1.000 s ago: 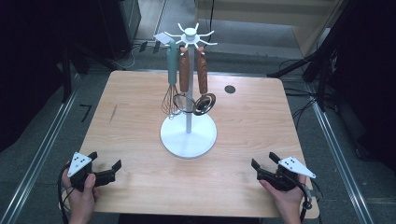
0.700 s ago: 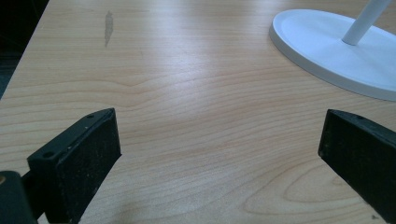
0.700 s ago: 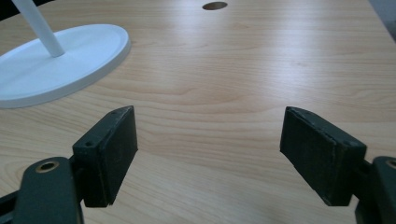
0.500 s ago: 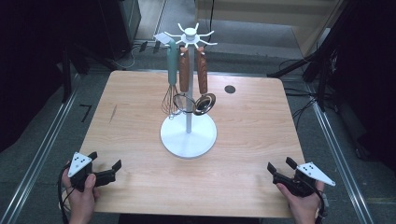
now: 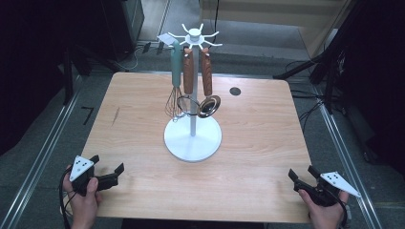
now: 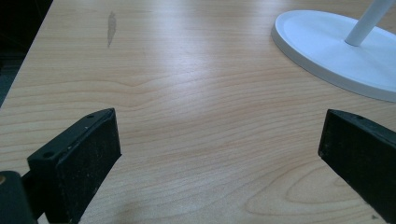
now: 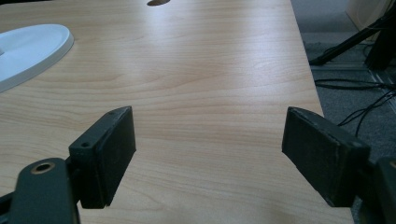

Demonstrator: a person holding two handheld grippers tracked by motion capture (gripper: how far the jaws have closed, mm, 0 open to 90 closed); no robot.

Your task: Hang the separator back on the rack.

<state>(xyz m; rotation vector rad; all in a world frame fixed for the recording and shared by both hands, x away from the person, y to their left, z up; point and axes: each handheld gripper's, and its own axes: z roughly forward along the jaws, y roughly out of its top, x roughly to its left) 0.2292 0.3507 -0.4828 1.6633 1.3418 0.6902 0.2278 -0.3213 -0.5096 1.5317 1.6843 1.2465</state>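
High view: rack (image 5: pixel 193 138) at mid-desk, white round base, thin pole, spoked top. Hanging from the spokes, all on the near-left side of the pole: whisk (image 5: pixel 175 81) with a pale green handle, and two wooden-handled utensils, strainer (image 5: pixel 188 102) and ladle (image 5: pixel 209 106), their heads low against the pole above the base. Nothing lying loose on the desk (image 5: pixel 258 143); only a dark round hole (image 5: pixel 234 90) behind and to the right of the rack.

Left gripper (image 5: pixel 106 170) at the near-left corner, well apart from the rack, fingers spread wide, nothing between them. Right gripper (image 5: pixel 301 176) at the near-right corner, likewise well apart from the rack, fingers spread, empty.

Left gripper view: bare wood between the fingers (image 6: pixel 79 158), rack base (image 6: pixel 336 51) ahead to the right. Right gripper view: bare wood between the fingers (image 7: pixel 105 151), edge of the base (image 7: pixel 28 51) far ahead to the left.

Judgement: either no start made yet or work already finished, cannot tell which. All three utensils on the rack, none grasped, neither gripper reaching. If removal is intended, everything left to do: approach, close on a handle, lift off the spoke.
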